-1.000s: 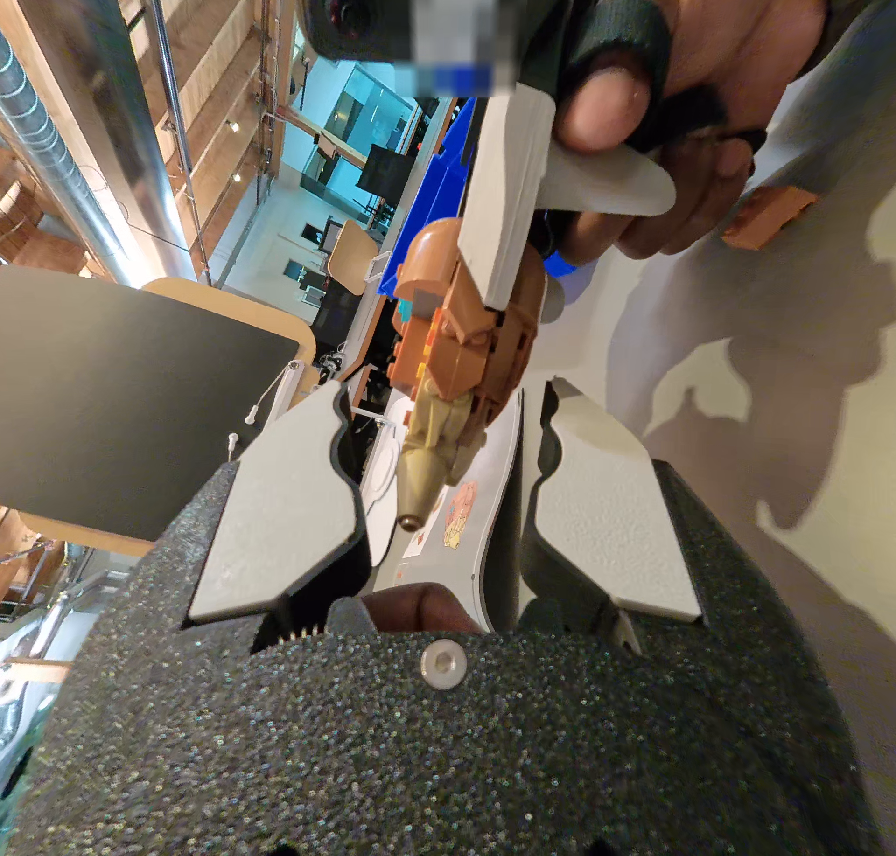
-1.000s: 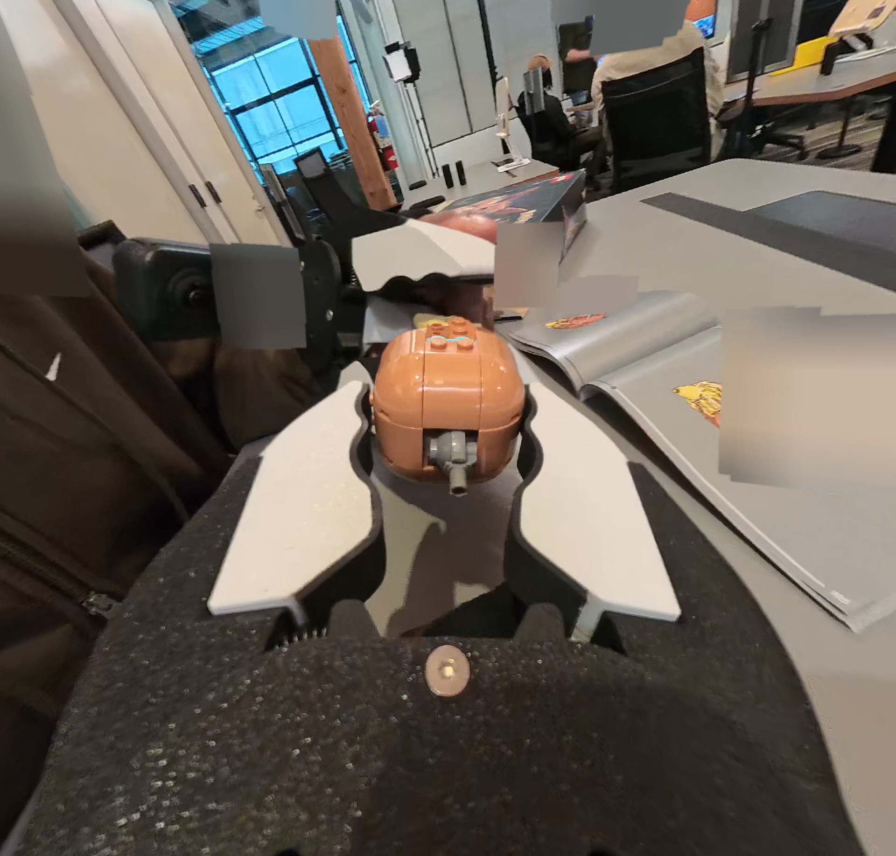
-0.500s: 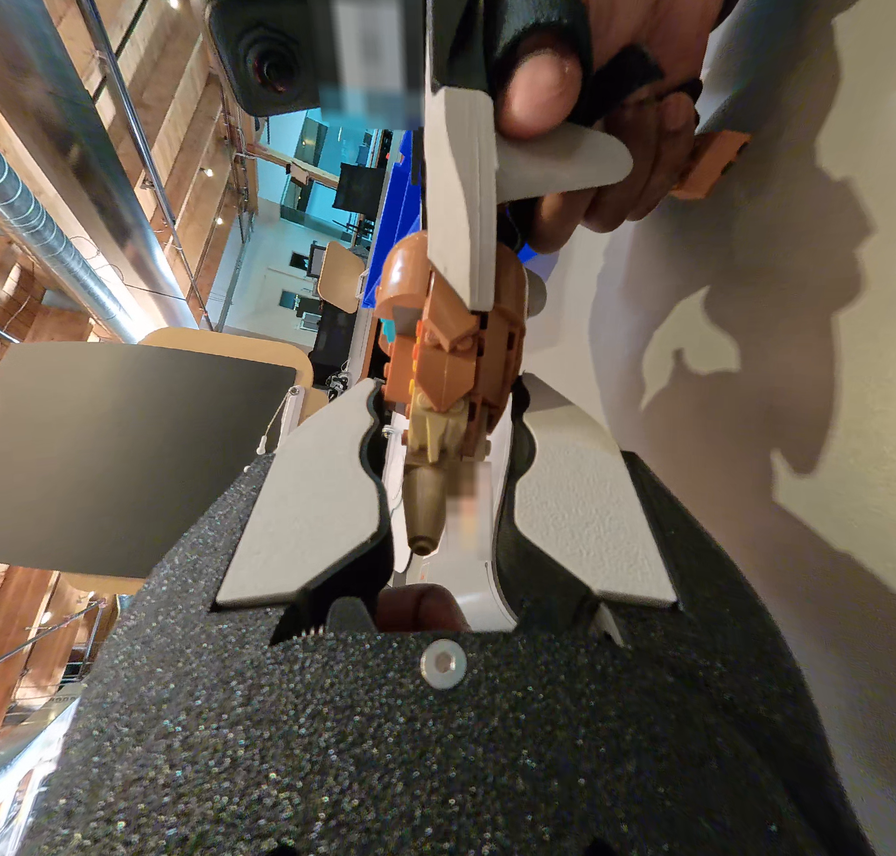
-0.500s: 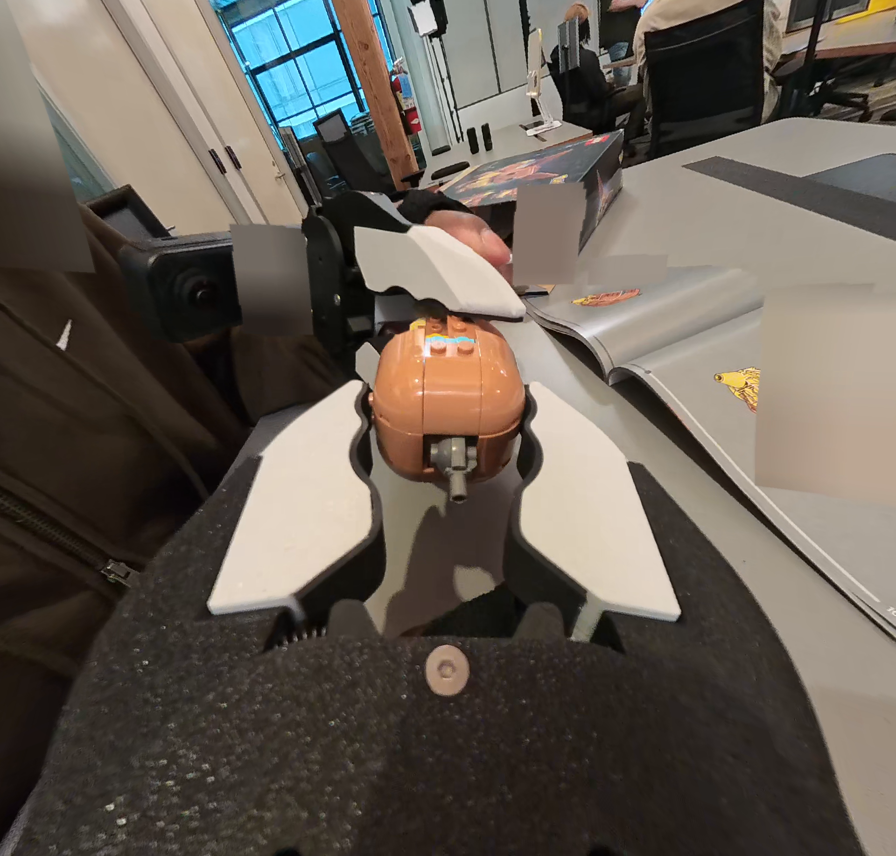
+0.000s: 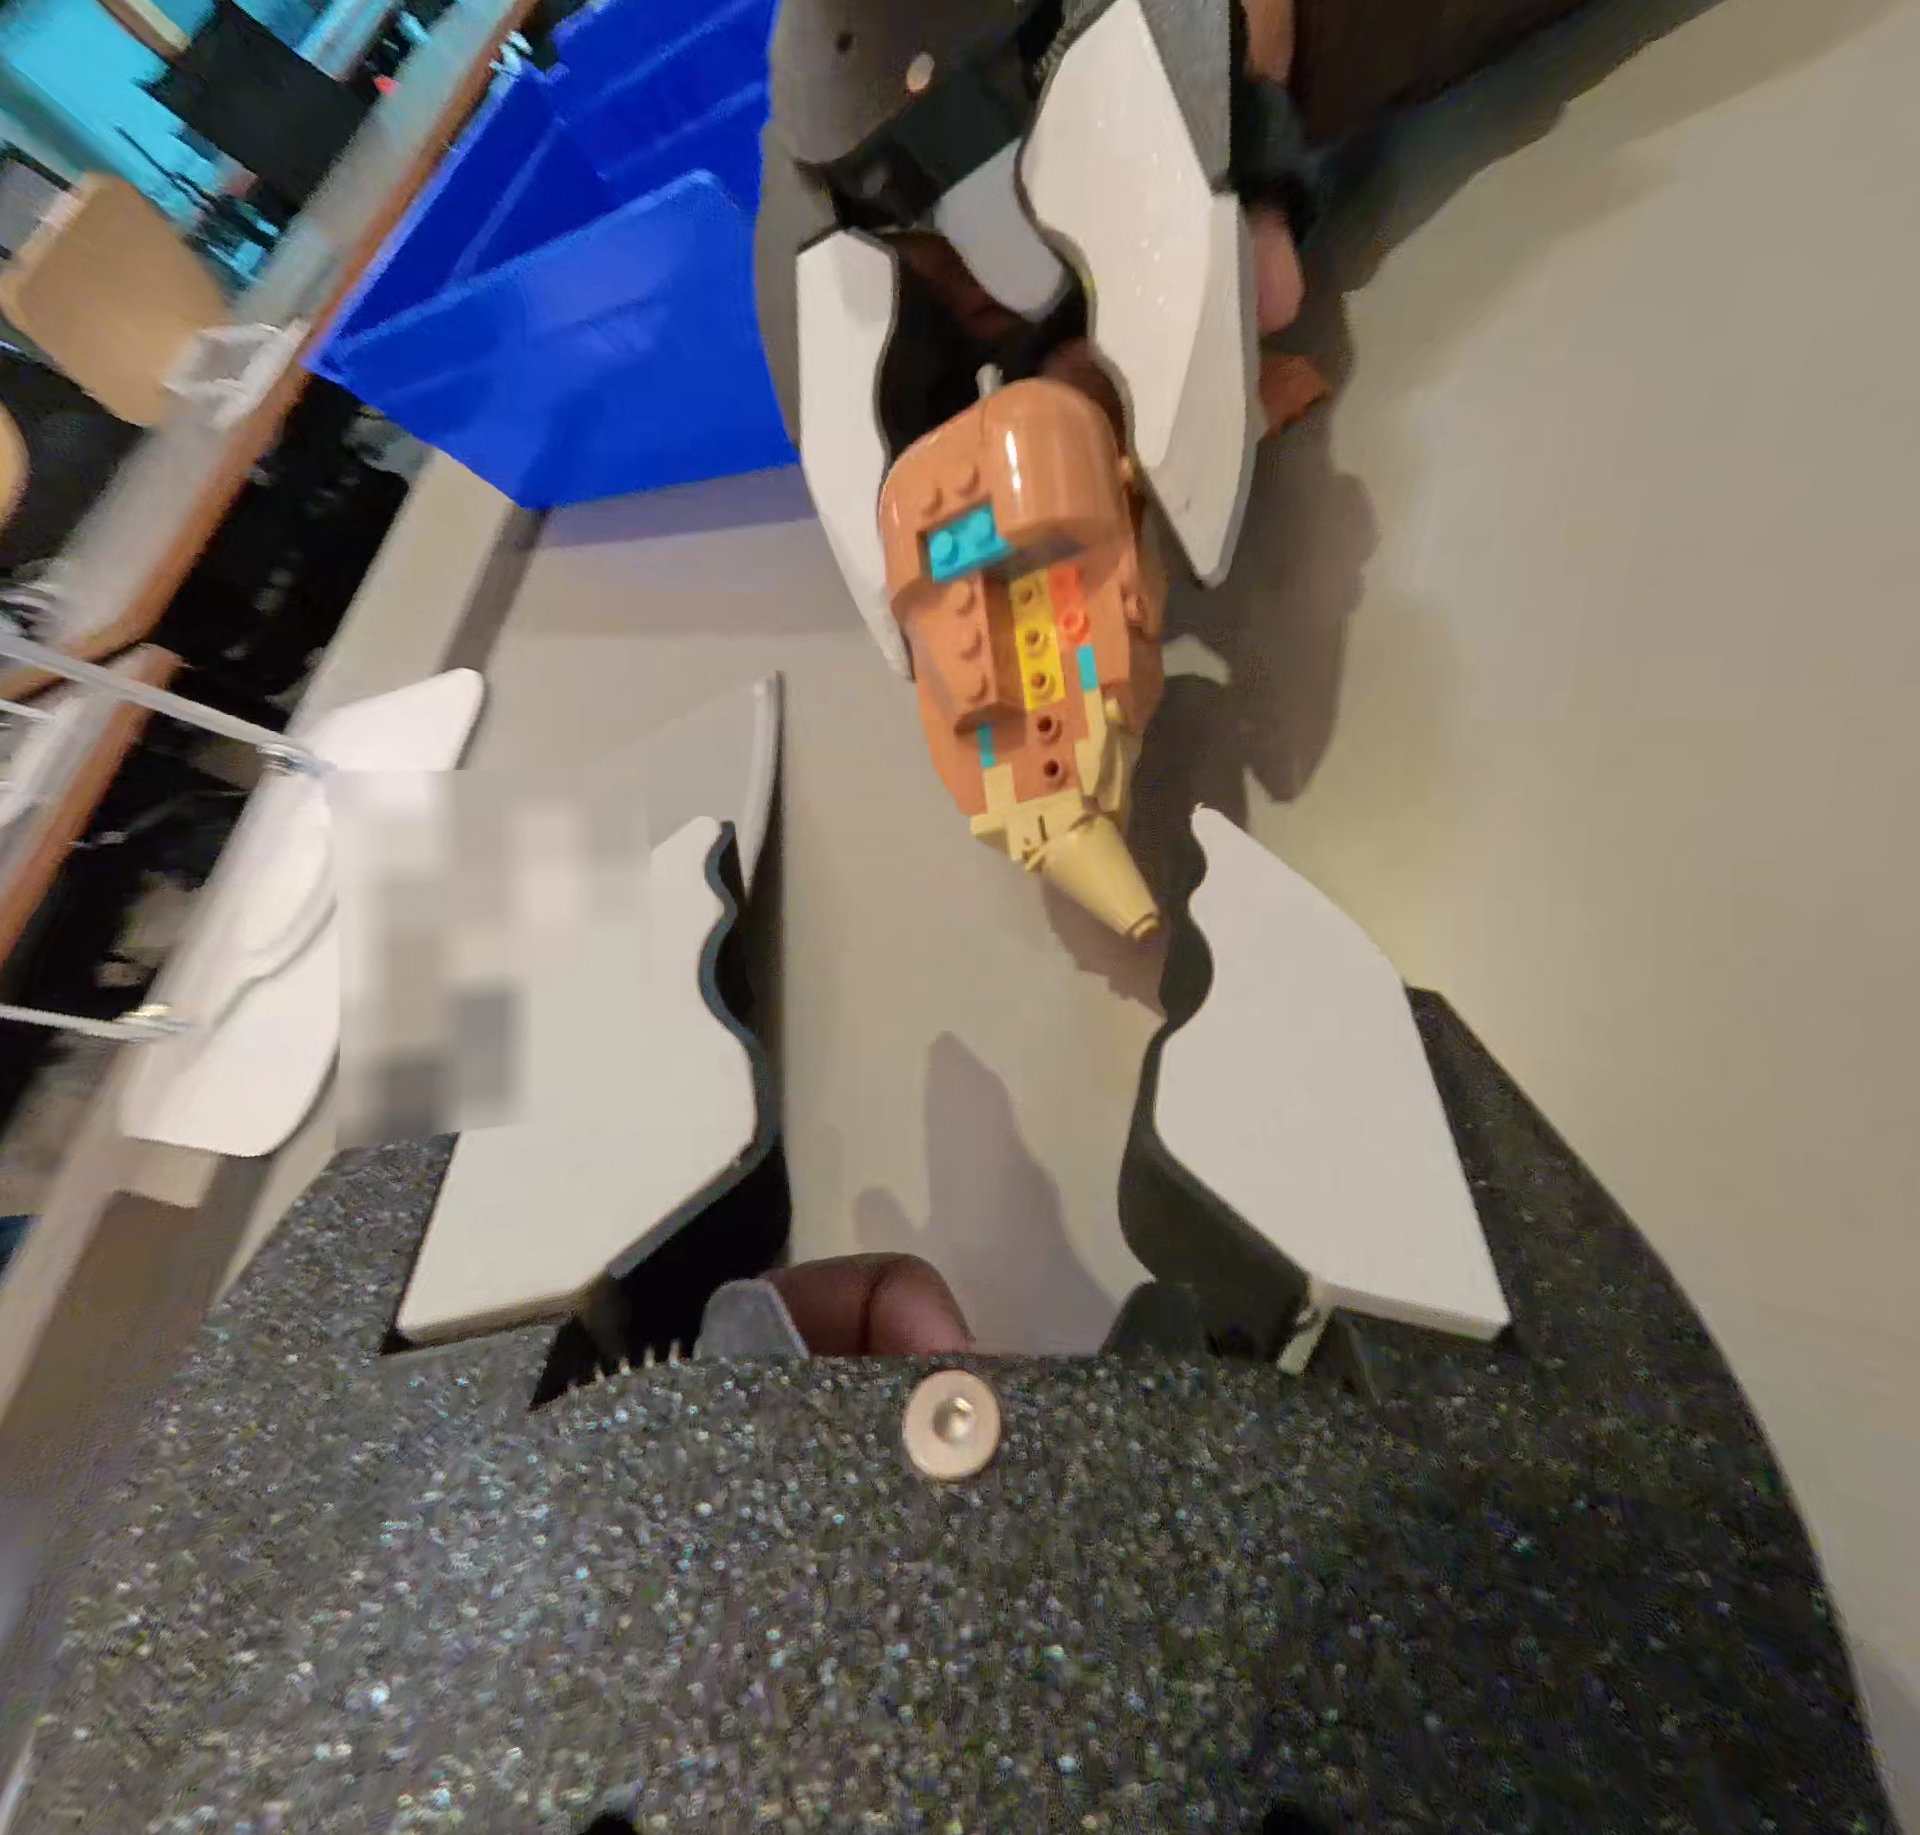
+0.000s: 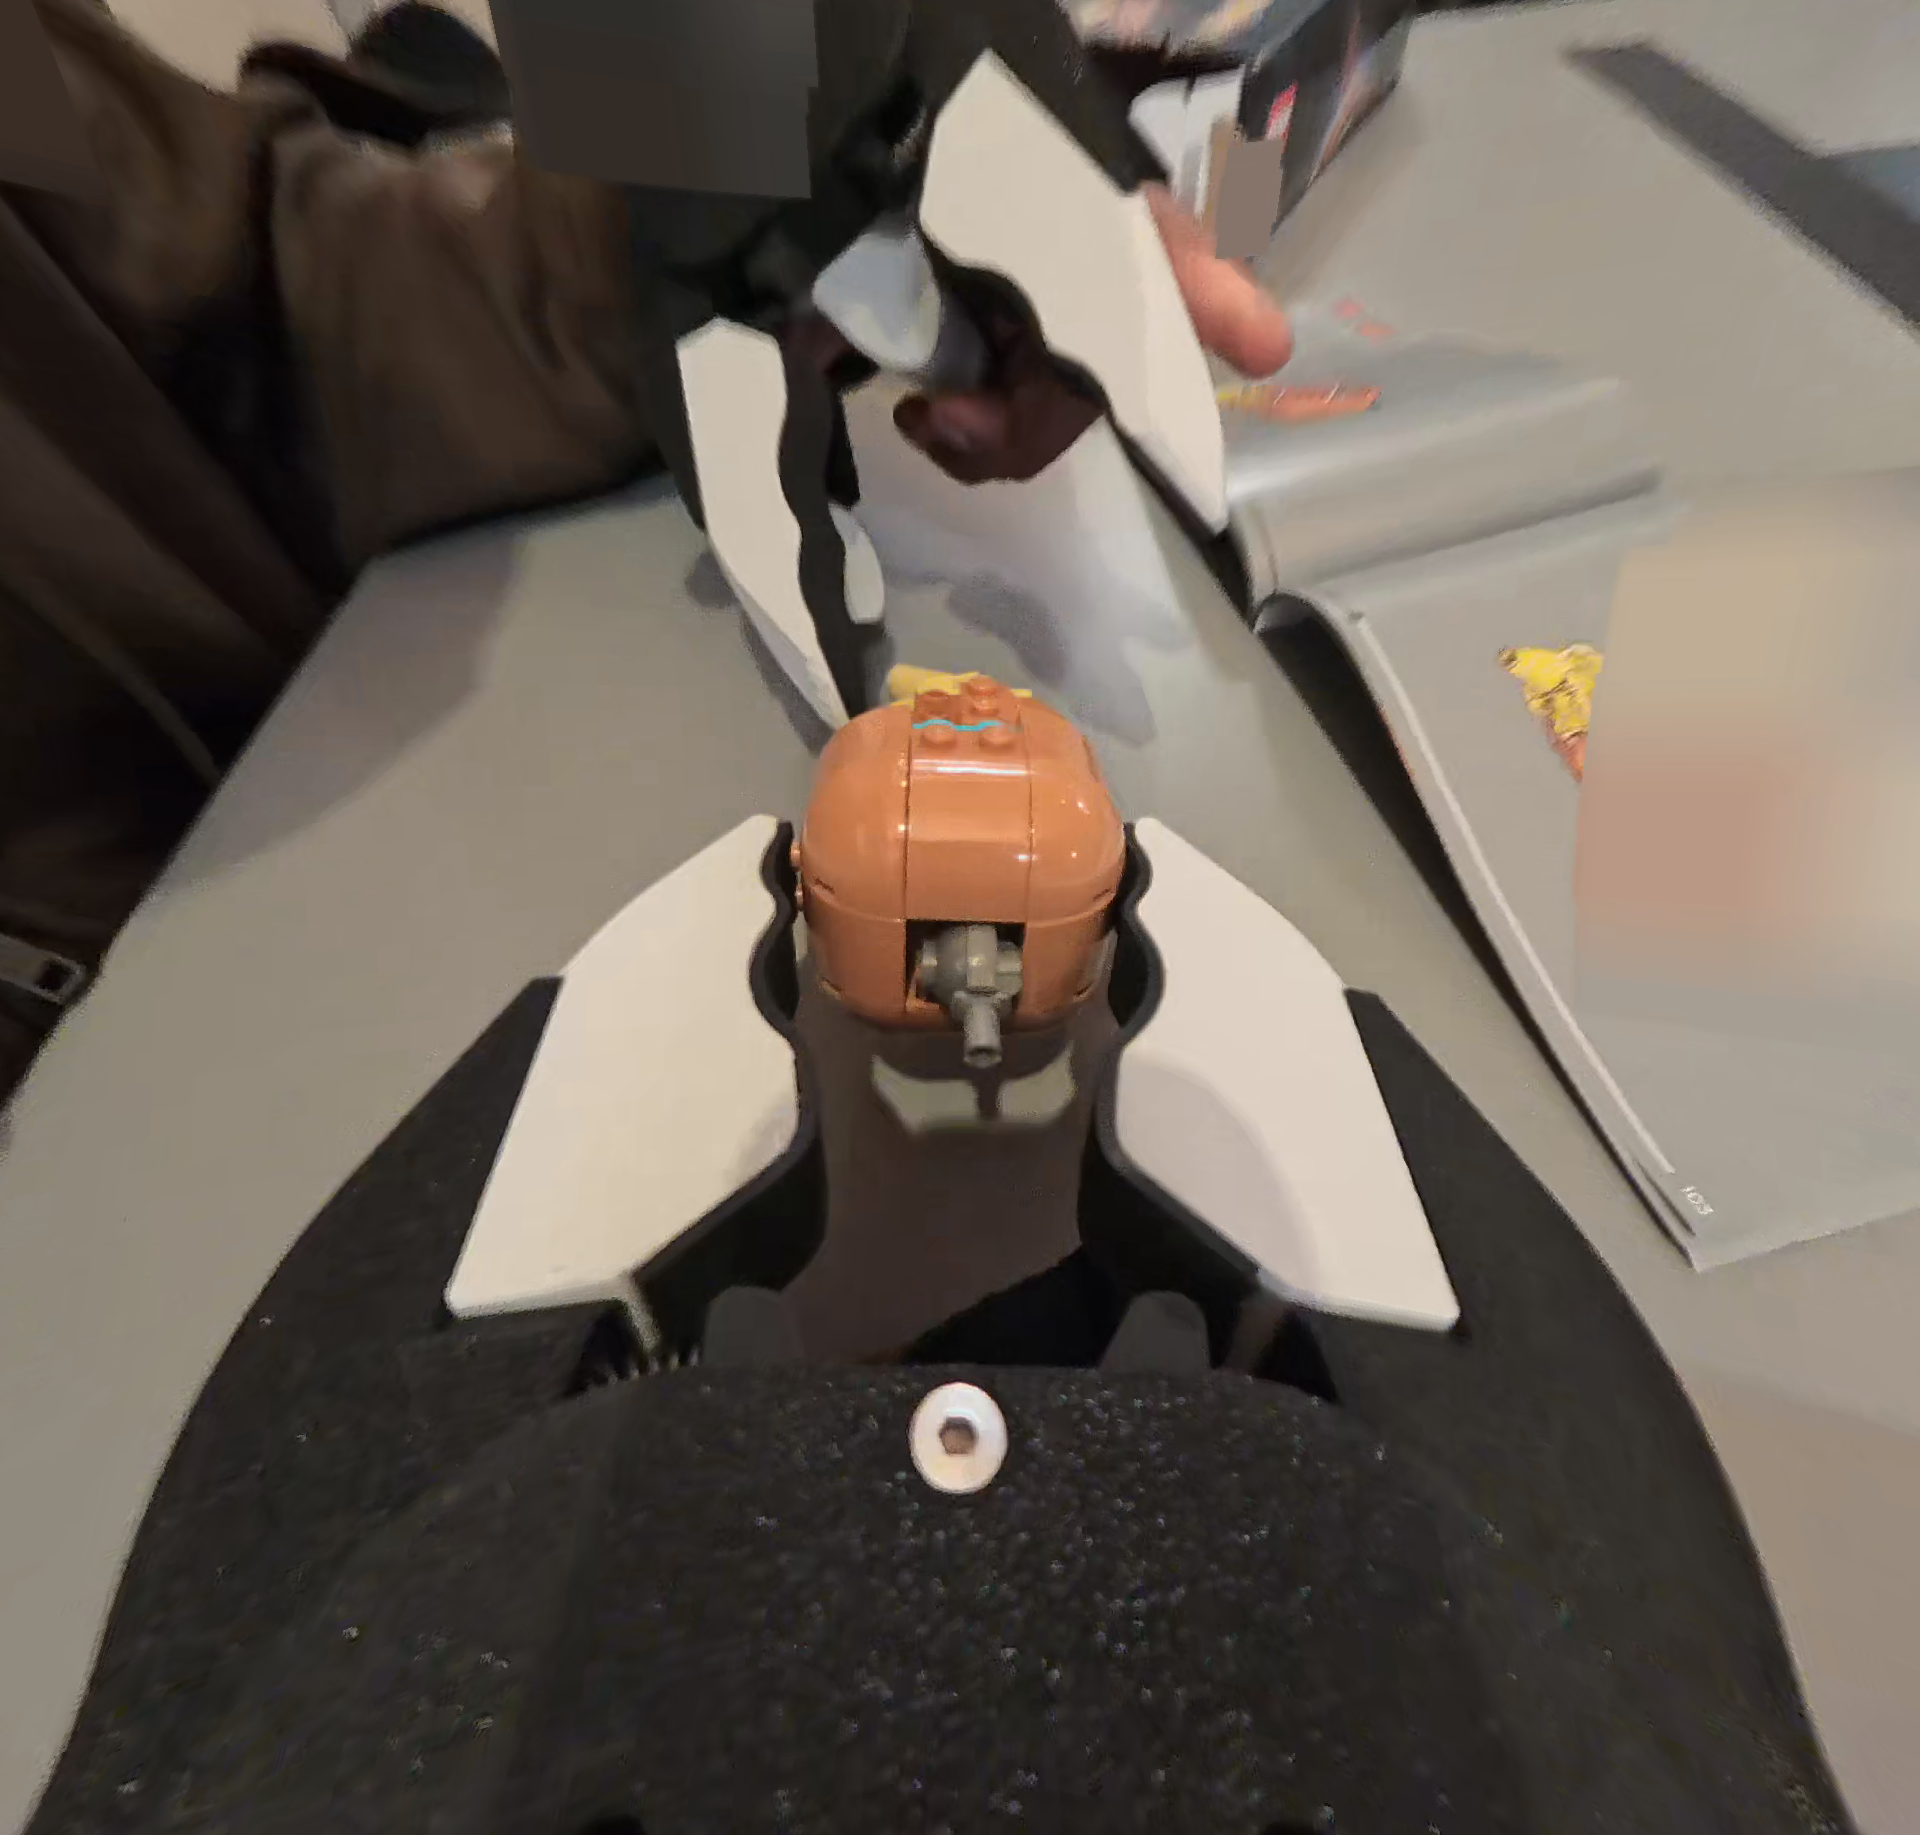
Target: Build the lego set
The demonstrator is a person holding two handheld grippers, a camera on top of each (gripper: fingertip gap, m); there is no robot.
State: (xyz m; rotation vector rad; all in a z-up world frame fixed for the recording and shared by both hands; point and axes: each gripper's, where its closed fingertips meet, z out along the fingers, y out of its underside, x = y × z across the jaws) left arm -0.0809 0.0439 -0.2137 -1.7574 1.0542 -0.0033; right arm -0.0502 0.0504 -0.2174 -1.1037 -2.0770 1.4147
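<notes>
- The right gripper (image 6: 961, 892) is clamped on the brown lego body (image 6: 961, 881), one finger pressed to each flank, with the grey pin (image 6: 977, 1006) at its rear poking back toward the palm.
- The left gripper (image 5: 951, 964) has its fingers spread wide with nothing between them; the model's tan cone tip (image 5: 1101, 876) sits just ahead of and between the fingertips, near the right-hand one, not touching.
- Done so far, by my reading: a rounded brown shell, a tan snout, and a strip of teal, yellow and orange plates along the top.
- Studs on that strip are bare (so more pieces likely belong there).
- The open instruction booklet (image 6: 1455, 850) lies on the grey table (image 6: 468, 746) beyond the right finger, suggesting steps remain.
</notes>
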